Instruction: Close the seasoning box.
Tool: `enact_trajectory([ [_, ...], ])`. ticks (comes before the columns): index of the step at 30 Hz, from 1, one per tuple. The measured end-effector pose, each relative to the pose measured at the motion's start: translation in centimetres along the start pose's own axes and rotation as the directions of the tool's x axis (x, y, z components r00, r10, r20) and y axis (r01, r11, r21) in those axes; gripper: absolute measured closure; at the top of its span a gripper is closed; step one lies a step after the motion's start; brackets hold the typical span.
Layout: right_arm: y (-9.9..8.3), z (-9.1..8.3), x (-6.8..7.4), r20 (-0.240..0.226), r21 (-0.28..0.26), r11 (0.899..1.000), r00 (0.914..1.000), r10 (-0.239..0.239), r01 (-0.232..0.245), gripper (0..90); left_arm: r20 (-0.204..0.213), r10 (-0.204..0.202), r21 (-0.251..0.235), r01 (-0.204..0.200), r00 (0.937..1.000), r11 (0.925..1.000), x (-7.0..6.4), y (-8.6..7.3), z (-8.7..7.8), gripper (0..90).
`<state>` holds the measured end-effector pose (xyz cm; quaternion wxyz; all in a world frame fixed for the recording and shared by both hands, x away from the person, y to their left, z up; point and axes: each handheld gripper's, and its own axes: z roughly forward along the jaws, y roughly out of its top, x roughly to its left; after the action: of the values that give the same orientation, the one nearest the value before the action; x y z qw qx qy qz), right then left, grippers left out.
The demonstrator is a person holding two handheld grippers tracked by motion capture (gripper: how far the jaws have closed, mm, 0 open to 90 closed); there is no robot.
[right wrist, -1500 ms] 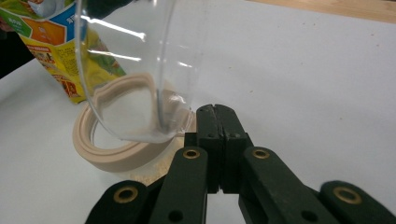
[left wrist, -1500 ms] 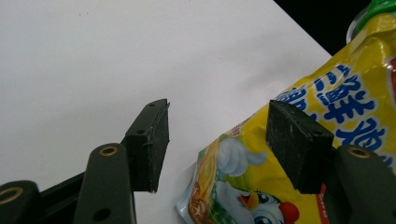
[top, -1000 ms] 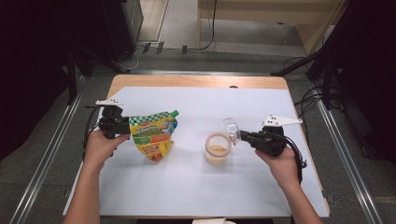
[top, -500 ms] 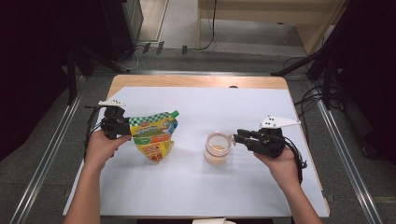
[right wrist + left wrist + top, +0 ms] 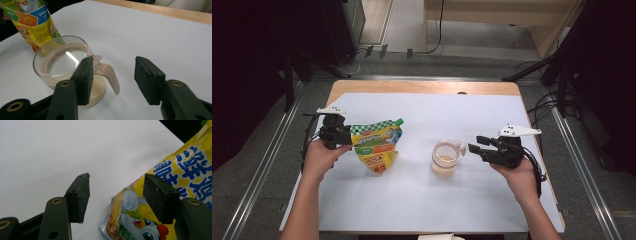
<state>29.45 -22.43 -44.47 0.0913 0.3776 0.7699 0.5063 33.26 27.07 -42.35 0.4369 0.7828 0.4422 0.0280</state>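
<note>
A yellow and green spouted pouch (image 5: 377,145) stands left of the table's middle. My left gripper (image 5: 343,134) is at its left edge, open; in the left gripper view the pouch's corner (image 5: 130,220) lies between the jaws, close to the right one, with my left gripper (image 5: 117,178) not closed on it. A clear glass cup (image 5: 444,159) with beige powder (image 5: 96,90) in its bottom stands at the middle right. My right gripper (image 5: 477,144) is open just right of the cup's handle (image 5: 110,75), and in its own view my right gripper (image 5: 115,61) holds nothing.
A white sheet (image 5: 427,205) covers the wooden table (image 5: 422,87). Metal rails run along the floor on both sides, and cables lie beyond the table's far edge.
A clear thing seen at the right gripper's tips a second ago is gone from there, and that gripper now stands open beside the cup. The left gripper and pouch have not moved.
</note>
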Motion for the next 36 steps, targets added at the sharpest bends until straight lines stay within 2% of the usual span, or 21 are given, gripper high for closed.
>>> enact_trajectory([
  [6,-0.6,-0.2,-0.7,0.009,-0.022,1.000,0.9998,0.017,-0.017,39.2,-0.001,0.000,0.012,0.000,1.0000,0.9999,0.0,0.0,0.2,39.4],
  [11,-1.3,-0.3,-1.2,0.049,-0.033,0.999,0.9987,0.014,-0.013,34.3,-0.002,0.002,0.012,-0.002,1.0000,0.9999,0.0,0.0,0.2,39.4],
  [14,-1.7,-0.1,-1.5,0.050,-0.043,0.999,0.9984,0.026,-0.024,29.6,-0.001,0.000,0.010,0.000,1.0000,0.9999,0.0,0.0,0.2,39.4],
  [17,-1.9,0.0,-1.7,0.059,-0.040,0.999,0.9983,0.004,-0.002,28.3,-0.013,0.000,0.009,0.000,0.9999,1.0000,-0.2,0.0,0.2,39.3],
  [20,-2.2,0.0,-2.0,0.071,-0.026,0.999,0.9973,-0.017,0.019,27.1,-0.006,0.004,0.003,-0.004,1.0000,1.0000,-0.3,0.1,0.2,39.2],
  [24,-2.7,0.1,-2.6,0.109,-0.003,0.999,0.9930,-0.047,0.047,25.7,-0.006,0.004,0.010,-0.004,1.0000,0.9999,-0.2,0.0,0.3,39.1],
  [25,-2.8,0.0,-2.7,0.100,0.003,0.999,0.9938,-0.048,0.048,24.4,-0.007,0.003,0.010,-0.003,1.0000,0.9999,-0.2,0.0,0.3,39.1],
  [30,-3.0,-0.2,-3.4,0.114,0.001,0.999,0.9928,-0.036,0.036,23.6,-0.007,0.003,0.009,-0.003,1.0000,1.0000,-0.1,0.0,0.2,39.1],
  [33,-3.2,-0.2,-3.9,0.139,0.007,1.000,0.9899,-0.031,0.031,23.6,-0.008,0.000,0.008,0.000,1.0000,1.0000,-0.1,0.0,0.2,39.0],
  [36,-3.5,-0.2,-4.3,0.146,0.011,1.000,0.9892,-0.011,0.009,23.6,-0.013,-0.002,0.013,0.002,0.9999,0.9999,0.0,-0.1,0.2,38.9],
])
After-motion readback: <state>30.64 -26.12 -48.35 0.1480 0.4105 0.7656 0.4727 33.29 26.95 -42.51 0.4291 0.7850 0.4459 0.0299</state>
